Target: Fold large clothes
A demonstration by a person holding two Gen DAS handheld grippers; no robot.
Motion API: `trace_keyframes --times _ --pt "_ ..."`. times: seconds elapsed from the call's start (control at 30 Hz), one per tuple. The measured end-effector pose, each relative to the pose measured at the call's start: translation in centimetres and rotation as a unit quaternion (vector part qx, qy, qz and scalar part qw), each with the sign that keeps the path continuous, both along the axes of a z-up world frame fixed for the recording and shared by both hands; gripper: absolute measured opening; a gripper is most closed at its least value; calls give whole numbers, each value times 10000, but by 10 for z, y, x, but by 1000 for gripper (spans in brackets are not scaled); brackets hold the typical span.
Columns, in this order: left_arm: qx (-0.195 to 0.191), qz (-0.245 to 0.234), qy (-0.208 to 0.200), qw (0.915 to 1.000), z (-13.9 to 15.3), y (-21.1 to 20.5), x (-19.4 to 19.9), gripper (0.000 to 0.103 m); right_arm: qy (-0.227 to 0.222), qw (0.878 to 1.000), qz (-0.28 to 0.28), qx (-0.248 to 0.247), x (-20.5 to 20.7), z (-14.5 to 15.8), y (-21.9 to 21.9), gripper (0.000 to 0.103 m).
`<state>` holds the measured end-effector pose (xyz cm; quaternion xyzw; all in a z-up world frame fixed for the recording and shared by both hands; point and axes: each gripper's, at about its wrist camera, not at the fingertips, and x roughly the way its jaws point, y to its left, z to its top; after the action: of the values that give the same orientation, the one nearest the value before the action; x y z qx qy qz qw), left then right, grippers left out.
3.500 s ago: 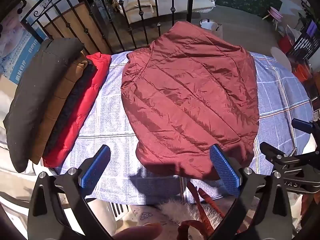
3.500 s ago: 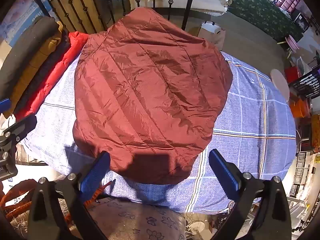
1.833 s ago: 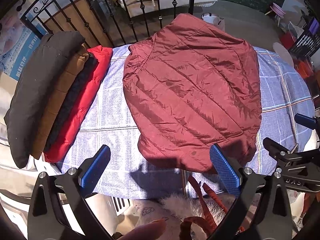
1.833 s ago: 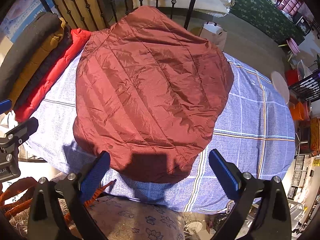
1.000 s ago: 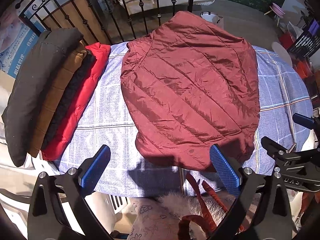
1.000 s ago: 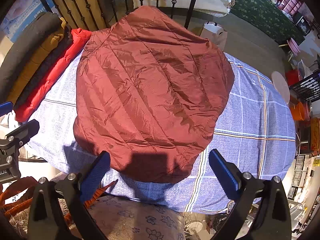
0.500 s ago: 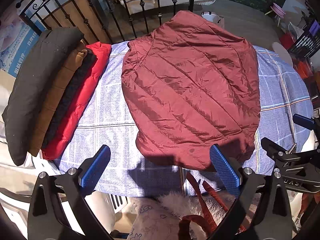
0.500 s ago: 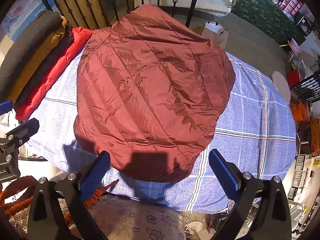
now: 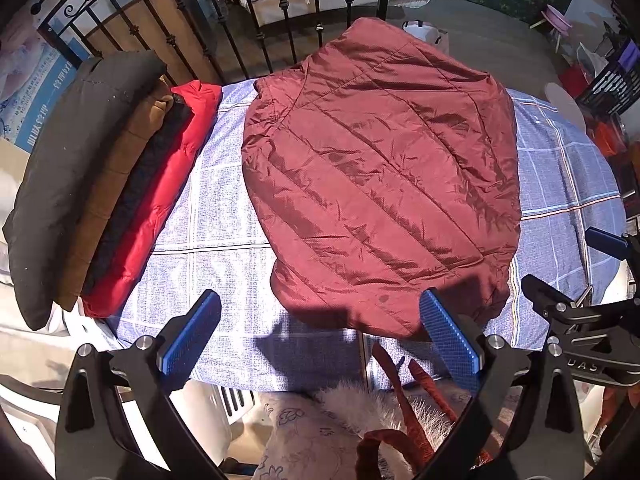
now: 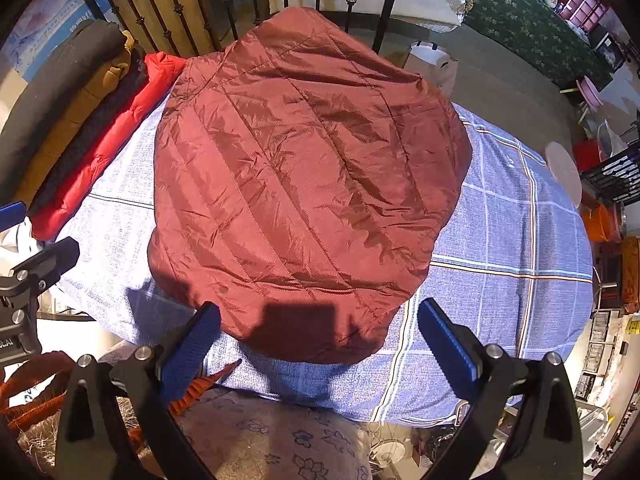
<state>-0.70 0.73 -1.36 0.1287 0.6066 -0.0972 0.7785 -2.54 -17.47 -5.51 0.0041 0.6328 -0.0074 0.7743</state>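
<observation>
A dark red quilted jacket (image 9: 380, 176) lies folded and flat on the blue checked cloth of the table (image 9: 216, 216); it also shows in the right wrist view (image 10: 304, 184). My left gripper (image 9: 320, 336) is open and empty, held above the table's near edge, just short of the jacket's near hem. My right gripper (image 10: 318, 340) is open and empty, also at the near hem. The right gripper shows at the right edge of the left wrist view (image 9: 580, 312).
A stack of folded jackets, black, tan, dark and red (image 9: 100, 184), lies along the table's left side. A black iron railing (image 9: 248, 24) stands behind the table. A patterned cushion (image 10: 272, 436) is below the near edge. Shelves and an orange bin (image 10: 600, 220) stand at the right.
Both grippers have only drifted slightly over the near edge. The jacket has not moved.
</observation>
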Motion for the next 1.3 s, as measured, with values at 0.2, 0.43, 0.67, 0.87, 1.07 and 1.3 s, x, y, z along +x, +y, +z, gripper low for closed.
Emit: trace_keyframes --times 0.2,0.43,0.67,0.87,1.07,1.3 --pt "-3 10 42 10000 -2 -1 1 98 17 10000 4 -1 -1 -2 1 97" --pt "16 2 70 10000 -4 -3 1 98 38 10000 12 5 0 -4 1 97" --pt "29 17 118 9999 -7 -3 5 98 54 10000 19 19 1 -4 0 97" --pt "45 2 184 9998 -9 -5 8 98 136 9999 31 43 7 -8 -1 97" --pt "3 -21 318 9995 -14 -7 12 98 214 9997 66 72 10 -11 -2 97" --pt "-280 333 728 9964 -31 7 22 98 253 9992 236 211 16 -20 0 97"
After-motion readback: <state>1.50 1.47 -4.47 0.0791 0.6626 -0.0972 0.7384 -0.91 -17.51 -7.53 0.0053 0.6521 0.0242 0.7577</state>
